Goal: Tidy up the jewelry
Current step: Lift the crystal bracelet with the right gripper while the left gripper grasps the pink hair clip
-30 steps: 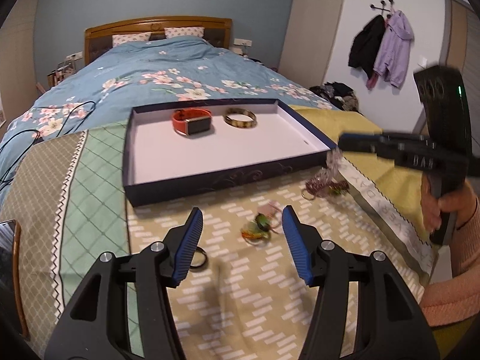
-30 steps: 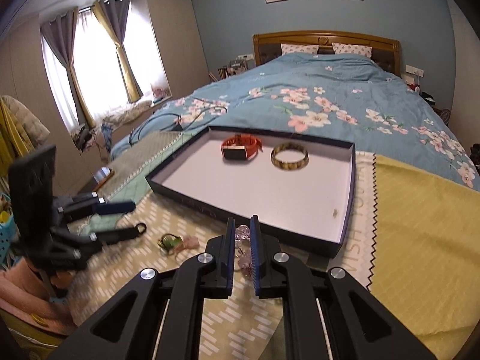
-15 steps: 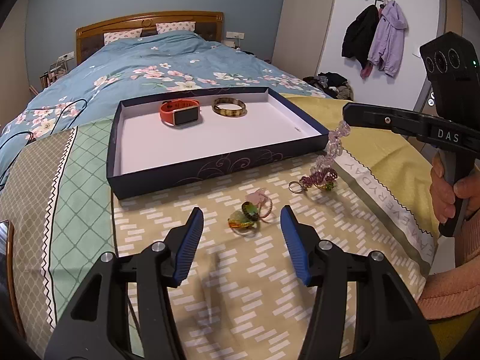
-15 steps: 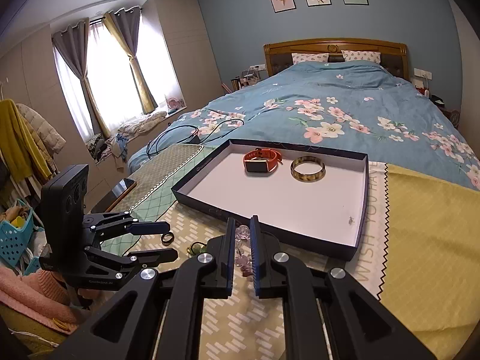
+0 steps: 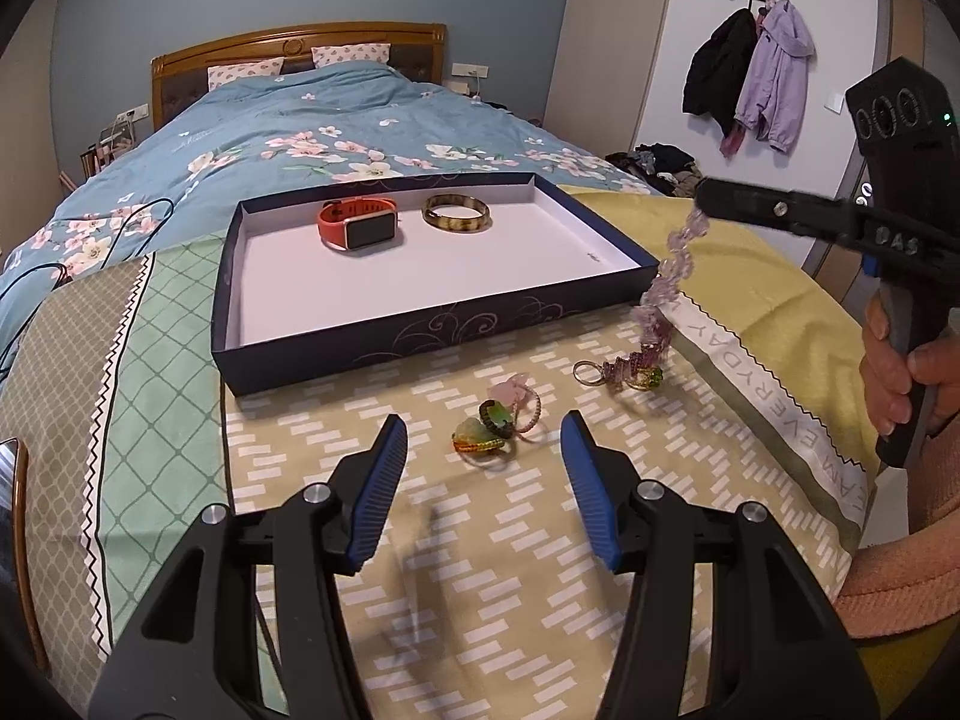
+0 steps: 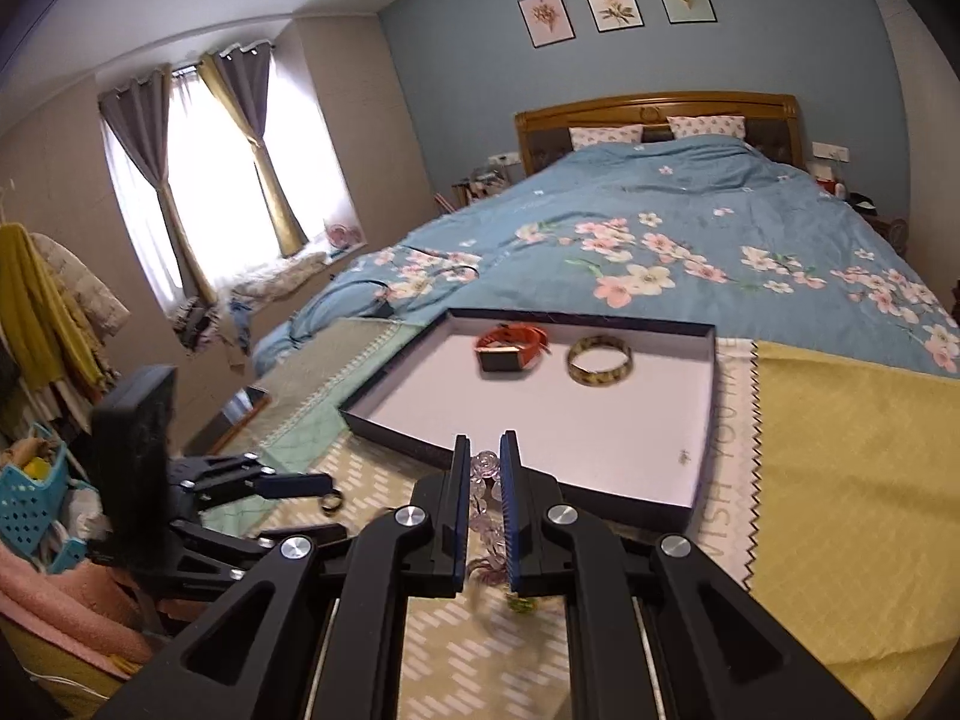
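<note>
Bedding in a patterned yellow cloth (image 5: 540, 540) carries a shallow box (image 5: 420, 324), taken as landmark. Inside it, at the far end, a watch (image 5: 358, 223) and bangle (image 5: 456, 213) are laid. Beside its right corner, a beaded chain (image 5: 666, 276) has been lifted higher than a second ago, pinched by the right gripper (image 6: 483, 468), its tail on the cloth. Transfer into the box seems imminent. In front, the left gripper (image 5: 485, 483) is held spread around small trinkets (image 5: 495, 420).

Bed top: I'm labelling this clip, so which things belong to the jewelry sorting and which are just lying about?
Job:
bead strand in right claw
tray
watch
bangle
loose trinkets
left claw

Lying about:
jackets
cable
blue basket
</note>
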Demonstrator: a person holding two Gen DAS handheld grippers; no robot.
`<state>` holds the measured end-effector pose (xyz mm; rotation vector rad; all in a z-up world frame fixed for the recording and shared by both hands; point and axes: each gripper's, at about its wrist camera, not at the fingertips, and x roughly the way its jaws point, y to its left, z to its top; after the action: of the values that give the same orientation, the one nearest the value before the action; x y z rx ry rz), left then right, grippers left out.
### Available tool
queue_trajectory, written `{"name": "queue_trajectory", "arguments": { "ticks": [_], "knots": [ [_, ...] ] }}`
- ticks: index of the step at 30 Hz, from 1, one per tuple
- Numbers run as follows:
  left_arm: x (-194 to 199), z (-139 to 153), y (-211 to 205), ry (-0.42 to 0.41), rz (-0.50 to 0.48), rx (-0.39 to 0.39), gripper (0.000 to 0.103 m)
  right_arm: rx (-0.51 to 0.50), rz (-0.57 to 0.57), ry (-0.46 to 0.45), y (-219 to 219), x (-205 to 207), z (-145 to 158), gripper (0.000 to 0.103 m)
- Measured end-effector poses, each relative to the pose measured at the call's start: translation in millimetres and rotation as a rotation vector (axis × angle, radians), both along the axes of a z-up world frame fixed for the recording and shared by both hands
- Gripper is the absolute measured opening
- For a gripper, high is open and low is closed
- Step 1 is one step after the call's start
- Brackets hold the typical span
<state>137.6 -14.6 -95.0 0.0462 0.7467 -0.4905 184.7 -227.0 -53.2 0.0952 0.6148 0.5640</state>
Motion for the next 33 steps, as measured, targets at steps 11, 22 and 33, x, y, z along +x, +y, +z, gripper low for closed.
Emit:
{"name": "queue_trajectory", "arguments": {
  "ticks": [11, 22, 33],
  "knots": [
    [-1.3, -1.4, 10.9, 0.005, 0.032, 0.008, 0.052, 0.014, -0.023, 0.017, -6.0, 3.2, -8.7, 0.008],
    [-6.0, 2.0, -17.7, -0.02, -0.067, 0.015, 0.046, 0.031, 0.007, 0.036, 2.5, 3.8, -12.2, 0.008],
    [21.1, -9.2, -49.5, 0.036, -0.119, 0.05, 0.029, 0.038, 0.027, 0.065, 6.6, 5.7, -19.7, 0.008]
  ]
}}
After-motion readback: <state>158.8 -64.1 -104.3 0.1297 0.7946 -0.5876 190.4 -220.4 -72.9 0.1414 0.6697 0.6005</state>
